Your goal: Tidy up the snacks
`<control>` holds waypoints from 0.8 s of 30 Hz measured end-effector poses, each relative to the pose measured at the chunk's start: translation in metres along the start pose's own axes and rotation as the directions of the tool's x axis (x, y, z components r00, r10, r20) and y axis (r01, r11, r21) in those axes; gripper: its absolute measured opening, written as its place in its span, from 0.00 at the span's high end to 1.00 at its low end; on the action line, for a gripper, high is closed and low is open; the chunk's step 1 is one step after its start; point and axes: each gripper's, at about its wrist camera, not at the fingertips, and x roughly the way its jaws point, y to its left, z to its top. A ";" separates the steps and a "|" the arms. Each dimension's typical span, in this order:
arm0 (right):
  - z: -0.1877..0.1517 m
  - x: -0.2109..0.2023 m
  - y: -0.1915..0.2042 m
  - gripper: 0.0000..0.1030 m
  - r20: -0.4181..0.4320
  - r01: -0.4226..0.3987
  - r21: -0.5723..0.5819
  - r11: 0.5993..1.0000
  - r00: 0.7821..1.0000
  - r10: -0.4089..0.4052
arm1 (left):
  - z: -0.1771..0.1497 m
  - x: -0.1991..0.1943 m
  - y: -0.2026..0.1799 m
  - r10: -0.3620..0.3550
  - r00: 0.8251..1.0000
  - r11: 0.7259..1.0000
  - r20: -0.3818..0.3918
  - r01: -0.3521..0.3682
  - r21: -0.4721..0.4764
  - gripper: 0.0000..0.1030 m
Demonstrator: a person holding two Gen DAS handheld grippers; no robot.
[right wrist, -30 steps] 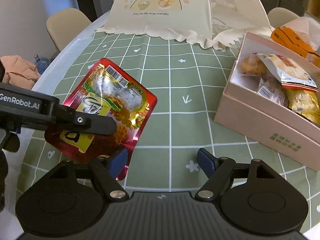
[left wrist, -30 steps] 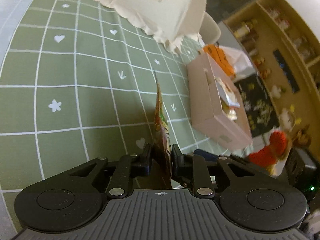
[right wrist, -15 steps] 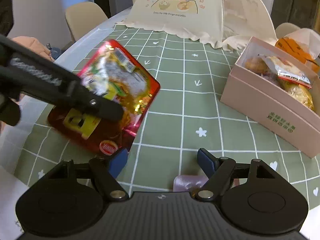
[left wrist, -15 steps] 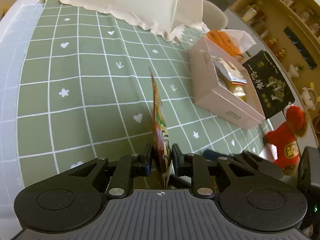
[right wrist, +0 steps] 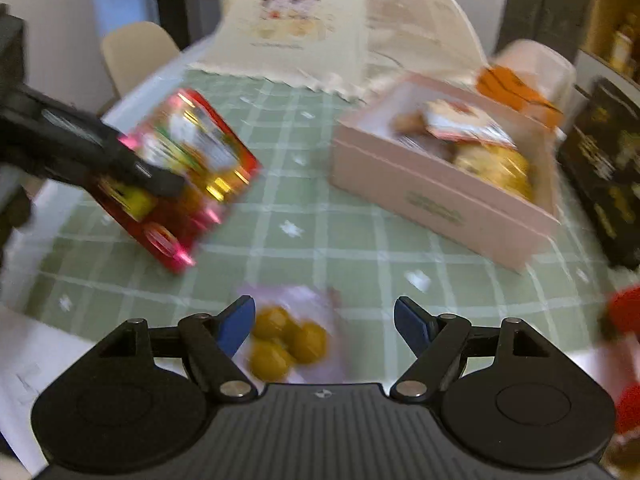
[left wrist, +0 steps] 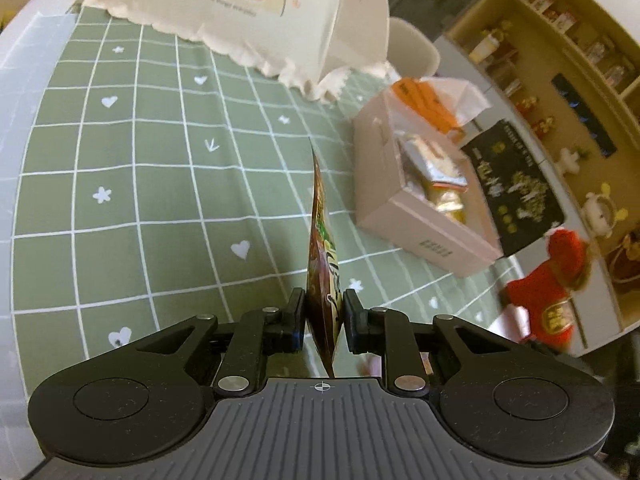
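We see the left gripper (left wrist: 324, 314) clamped on a red snack packet (left wrist: 322, 248), its 2 jaws pressed against the packet's flat sides. From the left wrist view the packet stands edge-on, held up off the green checked tablecloth (left wrist: 140, 184). In the right wrist view the same packet (right wrist: 188, 176) shows its shiny red face, tilted, with the left gripper's black finger (right wrist: 120, 160) lying across it, above the left part of the table.

The right gripper (right wrist: 324, 320) has its jaws standing apart, and we see nothing pinched between the 2 blue pads (right wrist: 236, 324). Below and between them, on the cloth, lies a pale packet with yellow round snacks (right wrist: 286, 344) in it; the picture is blurred, so we cannot tell whether the pads touch it.

The pink box (left wrist: 416, 216) sits open on the cloth to the right of the held packet, well apart from it, with a few wrapped snacks (left wrist: 438, 172) already inside. In the right wrist view the box (right wrist: 440, 200) is at the upper right. Behind it lies an orange bag (right wrist: 512, 92), and beside it a black box (left wrist: 516, 188). A cream mesh food cover (left wrist: 256, 12) stands at the far end of the table. A red plush toy (left wrist: 556, 280) sits past the table's edge.
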 end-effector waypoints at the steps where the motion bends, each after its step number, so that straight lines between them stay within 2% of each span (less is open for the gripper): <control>1: -0.004 -0.001 -0.005 0.25 -0.014 0.004 0.011 1.000 1.000 -0.004 | -0.002 -0.004 -0.002 -0.010 1.000 1.000 0.007 0.010 0.000 0.78; 4: -0.018 0.001 -0.014 0.25 -0.048 -0.008 0.058 0.998 0.999 0.010 | -0.008 -0.011 -0.006 -0.033 0.999 0.999 0.010 0.033 -0.002 0.78; 7: -0.024 0.001 -0.012 0.25 -0.034 -0.020 0.072 0.997 0.999 0.023 | -0.013 -0.013 -0.011 -0.039 0.999 0.999 -0.009 0.039 0.008 0.77; 11: -0.017 -0.004 0.004 0.40 0.024 -0.049 0.035 0.998 0.999 0.048 | -0.019 -0.015 -0.014 -0.043 0.999 0.999 -0.023 0.044 0.018 0.77; 15: -0.011 0.008 0.017 0.42 0.006 -0.070 0.010 0.997 0.998 0.070 | -0.024 -0.016 -0.014 -0.043 0.998 0.999 -0.033 0.044 0.018 0.77; 17: -0.013 0.016 0.021 0.42 -0.019 -0.059 0.002 0.998 0.998 0.059 | -0.027 -0.017 -0.014 -0.044 0.998 0.999 -0.039 0.045 0.017 0.77; 19: -0.012 0.019 0.026 0.49 -0.011 -0.035 -0.030 0.999 0.999 0.035 | -0.029 -0.020 -0.014 -0.043 0.998 0.999 -0.042 0.044 0.017 0.77; 24: -0.009 0.016 0.024 0.49 -0.029 -0.030 -0.029 0.999 0.999 0.029 | -0.033 -0.023 -0.016 -0.046 0.998 0.999 -0.045 0.046 0.017 0.77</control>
